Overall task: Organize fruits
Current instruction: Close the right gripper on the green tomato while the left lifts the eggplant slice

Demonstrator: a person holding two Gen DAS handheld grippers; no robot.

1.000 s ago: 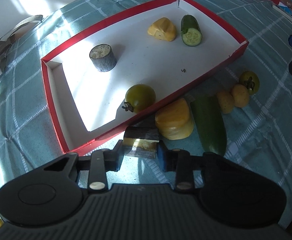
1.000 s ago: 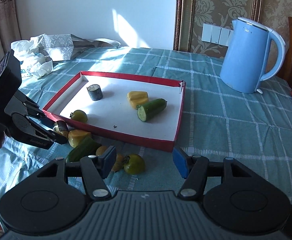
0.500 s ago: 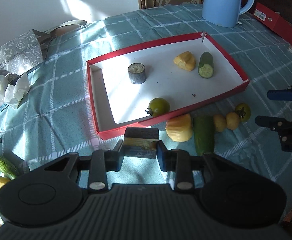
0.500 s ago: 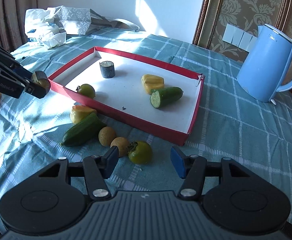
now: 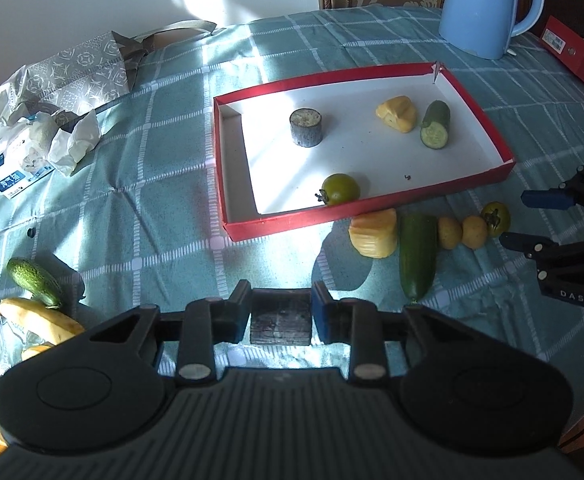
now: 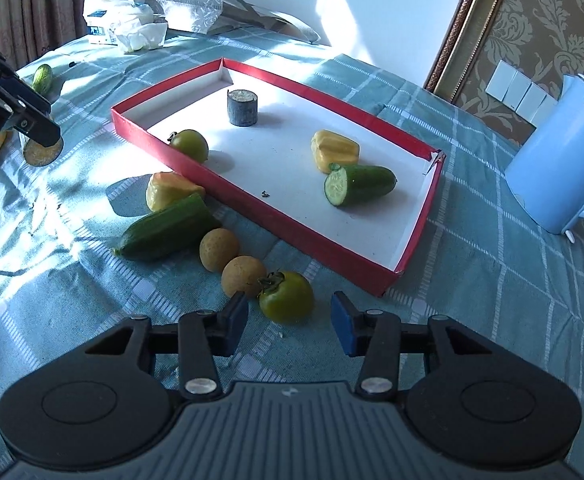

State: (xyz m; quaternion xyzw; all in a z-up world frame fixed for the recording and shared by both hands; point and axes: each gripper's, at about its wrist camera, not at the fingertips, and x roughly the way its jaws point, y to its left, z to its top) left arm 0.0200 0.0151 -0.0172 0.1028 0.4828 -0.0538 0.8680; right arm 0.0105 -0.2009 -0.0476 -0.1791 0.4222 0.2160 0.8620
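Note:
My left gripper (image 5: pixel 281 316) is shut on a dark cylindrical fruit chunk (image 5: pixel 280 326), held above the tablecloth well short of the red tray (image 5: pixel 228 184); the chunk also shows in the right wrist view (image 6: pixel 42 152). The tray holds a second dark chunk (image 5: pixel 306 127), a yellow piece (image 5: pixel 397 114), a cut cucumber (image 5: pixel 435 125) and a green tomato (image 5: pixel 340 189). My right gripper (image 6: pixel 290 322) is open, its jaws either side of a green tomato (image 6: pixel 287 297) on the cloth. Beside that lie two brown round fruits (image 6: pixel 244 277), a cucumber (image 6: pixel 168 228) and a yellow piece (image 6: pixel 168 195).
A blue kettle (image 5: pixel 488 4) stands behind the tray, a red box (image 5: pixel 576 60) at the far right. Tissue packs and a grey bag (image 5: pixel 52 120) lie at the left. A small cucumber (image 5: pixel 32 282) and a banana (image 5: pixel 40 320) lie near the table's left edge.
My left gripper has lifted the dark chunk and pulled back from the tray. My right gripper has moved down and forward until its open jaws flank the green tomato.

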